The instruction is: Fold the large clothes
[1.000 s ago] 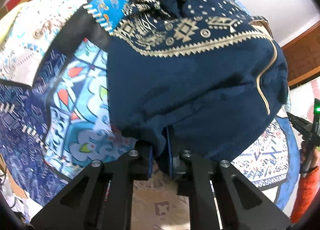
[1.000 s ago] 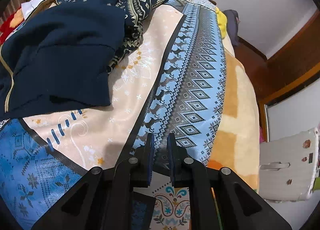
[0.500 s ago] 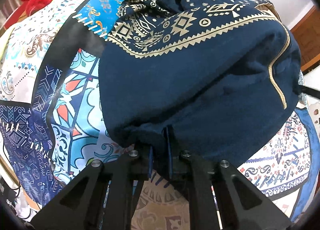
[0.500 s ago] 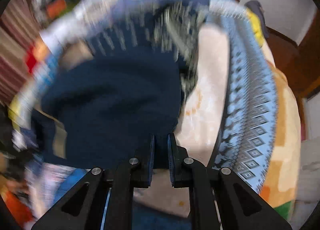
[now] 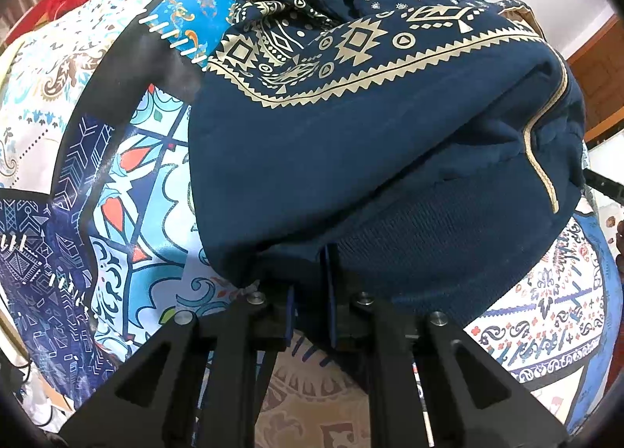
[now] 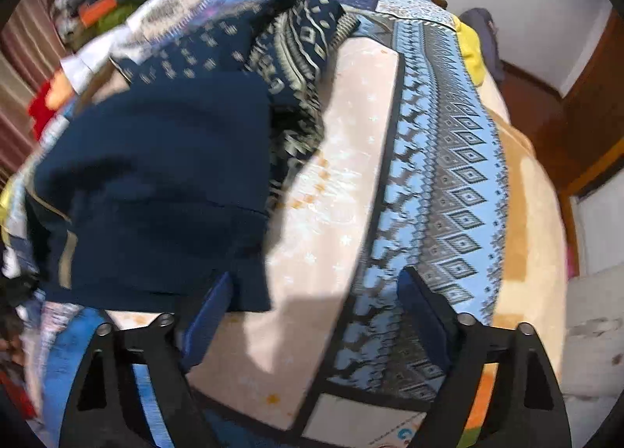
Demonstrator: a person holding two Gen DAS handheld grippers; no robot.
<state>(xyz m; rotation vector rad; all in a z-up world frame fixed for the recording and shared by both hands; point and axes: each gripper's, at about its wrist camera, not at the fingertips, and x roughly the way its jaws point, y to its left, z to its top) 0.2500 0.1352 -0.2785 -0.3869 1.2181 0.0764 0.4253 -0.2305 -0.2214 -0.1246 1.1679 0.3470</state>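
Left gripper (image 5: 310, 305): pinching the ribbed hem of the navy garment (image 5: 351, 159), jaws nearly together with cloth between the pads; likely holding that edge so the fold line keeps its place.
Right gripper (image 6: 312, 335): jaws opening, already wide, nothing between them; only bedspread is showing in the gap, the garment's near corner lying just beside the left pad (image 6: 206, 315).
Garment position: lying on the patterned bedspread (image 5: 117, 182), doubled over, plain navy panel on top, gold-printed part (image 5: 351, 46) bunching up behind it.
Why this hold: one side is staying clamped as an anchor while the free side is readying for a fresh grab, judging by the wide jaws aiming down at the corner.
Step in hand: probably re-gripping for the next fold; garment is looking partly folded, far part not yet tidy.
Risk: thick doubled hem is bulging at the left pads, so layers may be slipping unevenly.
Right view quality: blurring, edges hard to trace.
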